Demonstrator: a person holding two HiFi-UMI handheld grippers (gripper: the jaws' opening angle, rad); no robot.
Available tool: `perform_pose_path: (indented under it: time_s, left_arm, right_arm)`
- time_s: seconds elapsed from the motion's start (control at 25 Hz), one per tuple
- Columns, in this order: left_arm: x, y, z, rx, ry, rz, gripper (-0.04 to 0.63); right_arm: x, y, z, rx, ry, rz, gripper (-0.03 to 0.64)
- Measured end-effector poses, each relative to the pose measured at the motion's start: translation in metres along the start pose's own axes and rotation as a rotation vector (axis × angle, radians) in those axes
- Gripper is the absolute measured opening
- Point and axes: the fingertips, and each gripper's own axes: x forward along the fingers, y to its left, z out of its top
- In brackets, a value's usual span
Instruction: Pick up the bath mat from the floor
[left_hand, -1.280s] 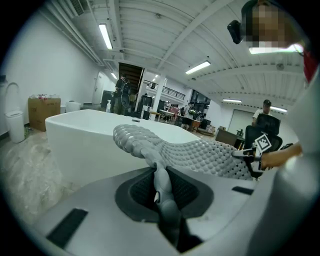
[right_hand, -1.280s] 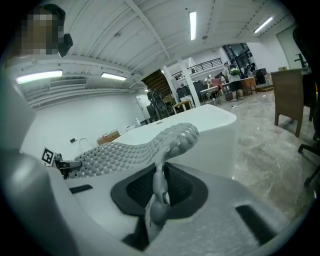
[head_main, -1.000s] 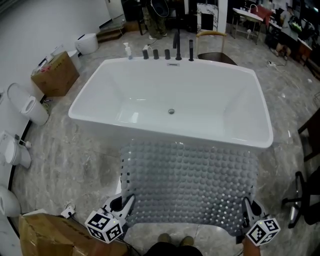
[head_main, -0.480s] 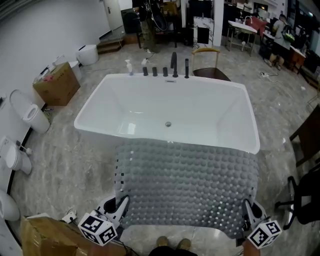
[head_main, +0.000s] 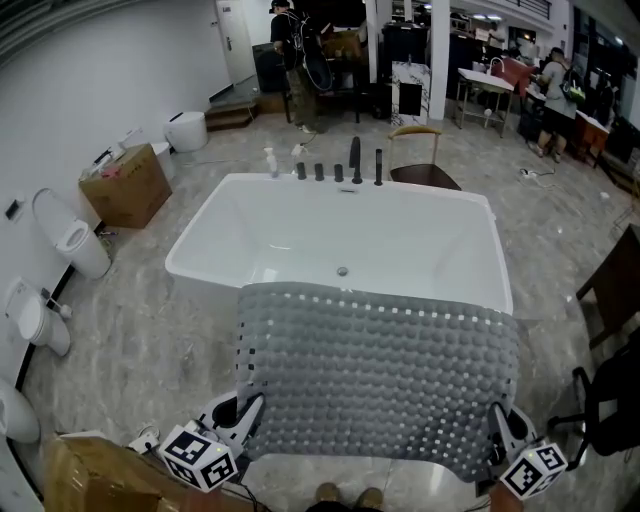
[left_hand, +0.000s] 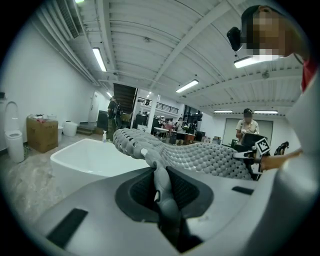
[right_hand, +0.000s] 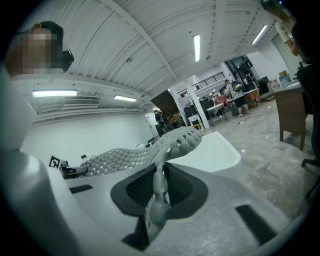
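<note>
A grey studded bath mat (head_main: 378, 372) hangs spread in the air in front of me, its far edge covering the near rim of the white bathtub (head_main: 300, 225). My left gripper (head_main: 250, 410) is shut on the mat's near left corner. My right gripper (head_main: 497, 425) is shut on its near right corner. In the left gripper view the mat (left_hand: 195, 156) runs out from the pinched jaws (left_hand: 160, 186) toward the other gripper. The right gripper view shows the mat (right_hand: 145, 152) folded between its closed jaws (right_hand: 159, 192).
Black taps (head_main: 340, 168) line the tub's far rim, with a chair (head_main: 420, 165) behind them. Toilets (head_main: 70, 240) stand along the left wall beside a cardboard box (head_main: 125, 185). Another box (head_main: 90, 480) sits at my lower left. A black chair (head_main: 605, 400) is at right. People stand far back.
The mat has come up higher and now covers the tub's near rim. Both grippers keep their hold on the corners. The head view has tilted up, showing more of the room.
</note>
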Motion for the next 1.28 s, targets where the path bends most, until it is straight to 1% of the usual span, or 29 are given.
perform_pose_path:
  time_s: [0.48, 0.72, 0.84, 0.92, 1.16, 1.28]
  left_arm:
    - [-0.031, -0.016, 0.043, 0.038, -0.046, -0.053, 0.049]
    - [-0.054, -0.024, 0.07, 0.024, -0.066, -0.046, 0.049]
    - [-0.062, -0.028, 0.076, 0.017, -0.088, -0.052, 0.049]
    - [-0.067, -0.029, 0.074, 0.014, -0.111, -0.069, 0.049]
    - [-0.084, -0.032, 0.095, 0.038, -0.12, -0.056, 0.049]
    - [-0.09, -0.035, 0.1, 0.049, -0.13, -0.062, 0.049]
  right_arm:
    - [-0.04, 0.023, 0.037, -0.002, -0.057, 0.031, 0.043]
    - [-0.061, 0.037, 0.058, -0.013, -0.086, 0.052, 0.043]
    - [-0.07, 0.044, 0.069, -0.024, -0.105, 0.059, 0.043]
    - [-0.077, 0.048, 0.075, -0.03, -0.118, 0.066, 0.043]
    - [-0.087, 0.065, 0.085, -0.046, -0.138, 0.085, 0.043]
    - [-0.094, 0.069, 0.087, -0.018, -0.162, 0.096, 0.043]
